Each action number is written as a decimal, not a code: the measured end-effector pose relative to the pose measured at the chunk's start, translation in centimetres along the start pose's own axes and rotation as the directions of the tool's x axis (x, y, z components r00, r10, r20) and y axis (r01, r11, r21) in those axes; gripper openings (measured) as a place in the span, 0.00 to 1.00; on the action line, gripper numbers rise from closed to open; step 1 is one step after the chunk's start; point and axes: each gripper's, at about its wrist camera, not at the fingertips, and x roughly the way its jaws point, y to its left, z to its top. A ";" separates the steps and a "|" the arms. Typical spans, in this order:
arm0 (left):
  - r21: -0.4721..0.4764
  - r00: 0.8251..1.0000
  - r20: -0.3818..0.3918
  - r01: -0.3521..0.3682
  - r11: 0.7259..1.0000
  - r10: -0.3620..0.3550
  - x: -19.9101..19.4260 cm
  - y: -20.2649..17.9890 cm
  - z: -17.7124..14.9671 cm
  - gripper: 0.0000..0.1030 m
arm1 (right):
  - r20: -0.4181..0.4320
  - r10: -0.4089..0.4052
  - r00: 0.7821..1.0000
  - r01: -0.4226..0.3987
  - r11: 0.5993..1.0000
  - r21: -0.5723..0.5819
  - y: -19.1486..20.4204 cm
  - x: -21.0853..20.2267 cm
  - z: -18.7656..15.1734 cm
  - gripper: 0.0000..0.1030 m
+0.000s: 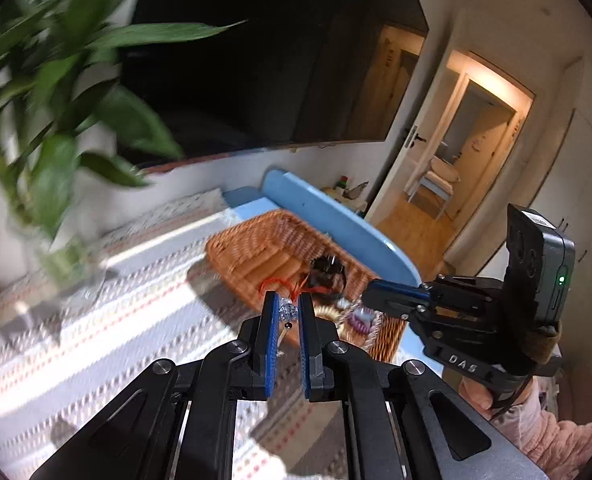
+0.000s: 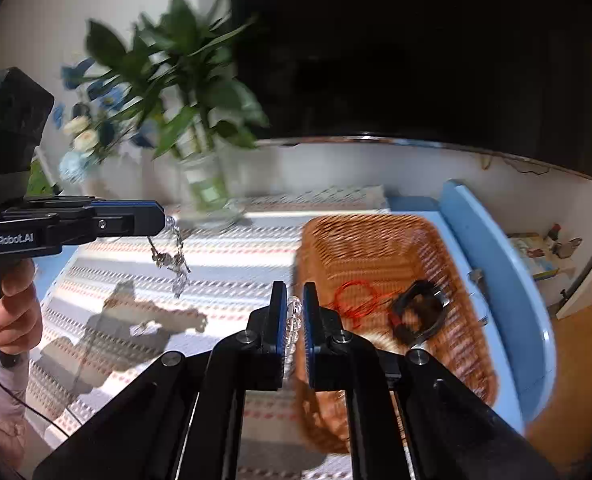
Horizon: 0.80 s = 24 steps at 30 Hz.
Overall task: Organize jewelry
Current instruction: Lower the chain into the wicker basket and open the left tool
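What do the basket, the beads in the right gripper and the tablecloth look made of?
Basket: woven wicker or rattan, orange-brown, open weave visible.
Beads: clear and glossy, glass or plastic; cannot tell which.
Tablecloth: woven fabric, matte, with striped dotted rows.

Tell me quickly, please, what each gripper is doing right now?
Left gripper: shut on a silvery beaded chain.
Right gripper: shut on a clear bead strand.

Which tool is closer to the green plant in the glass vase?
The left tool. It hangs just in front of the plant, holding a silvery chain. The right tool is farther off, by the wicker basket.
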 end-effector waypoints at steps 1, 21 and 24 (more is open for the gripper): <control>0.007 1.000 0.001 0.004 1.000 -0.004 0.6 -0.2 0.7 0.09 | -0.002 -0.008 1.000 0.008 1.000 0.008 -0.6 0.3 0.4 0.08; -0.124 0.994 -0.107 0.004 0.992 -0.017 20.9 3.0 2.9 0.09 | -0.273 -0.106 0.956 0.168 0.963 0.213 -11.4 16.1 3.4 0.08; -0.130 0.992 -0.124 -0.005 0.992 -0.011 21.1 3.4 2.7 0.14 | -0.280 -0.104 0.954 0.172 0.957 0.233 -12.1 16.6 3.1 0.08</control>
